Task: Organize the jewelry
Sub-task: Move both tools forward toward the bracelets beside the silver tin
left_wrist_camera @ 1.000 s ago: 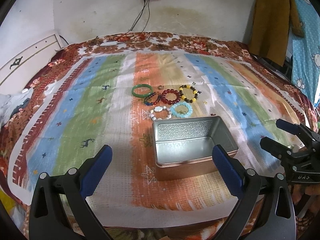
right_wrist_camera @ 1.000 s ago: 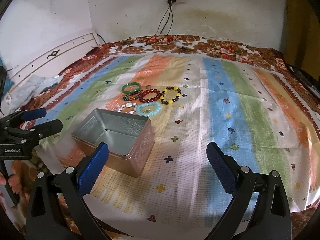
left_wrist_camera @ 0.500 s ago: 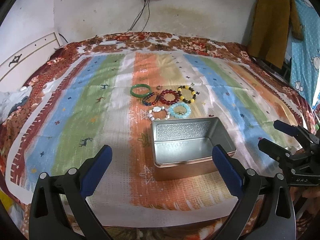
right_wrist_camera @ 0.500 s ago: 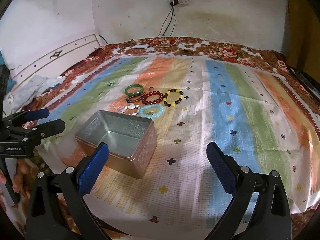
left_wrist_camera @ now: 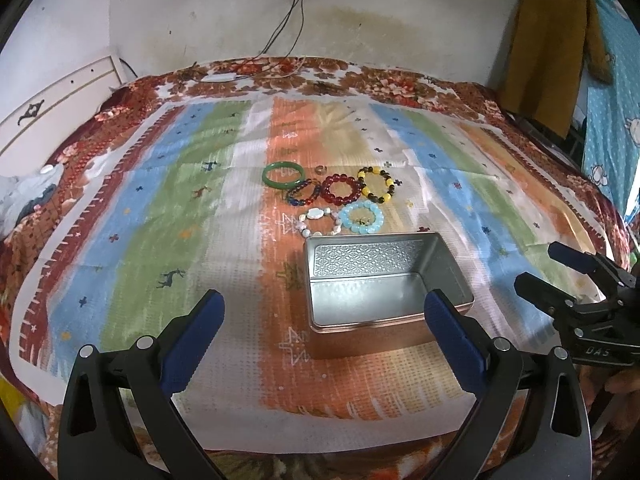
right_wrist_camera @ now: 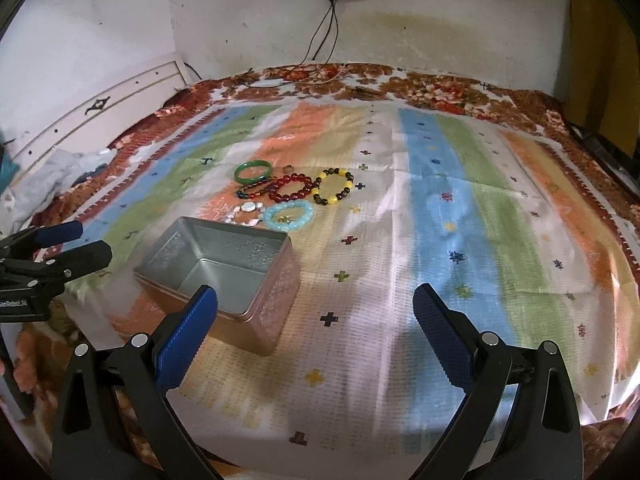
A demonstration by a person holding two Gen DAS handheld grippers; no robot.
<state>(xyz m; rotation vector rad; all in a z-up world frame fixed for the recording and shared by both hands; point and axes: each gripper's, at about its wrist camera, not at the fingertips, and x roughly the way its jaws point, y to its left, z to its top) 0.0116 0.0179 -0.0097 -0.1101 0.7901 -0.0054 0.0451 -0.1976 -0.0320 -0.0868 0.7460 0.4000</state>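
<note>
Six bracelets (left_wrist_camera: pixel 338 200), one ring (left_wrist_camera: pixel 321 169), one tin (left_wrist_camera: pixel 386 284)

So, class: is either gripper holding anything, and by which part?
Nothing is held. The left gripper and right gripper are both open and empty.

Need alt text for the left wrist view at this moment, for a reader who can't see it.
An open, empty rectangular metal tin sits on a striped cloth, with a cluster of bracelets just beyond it: green bangle, red beaded bracelet, pale blue beaded bracelet. The left gripper hangs open in front; the right gripper shows at the right edge.
</note>
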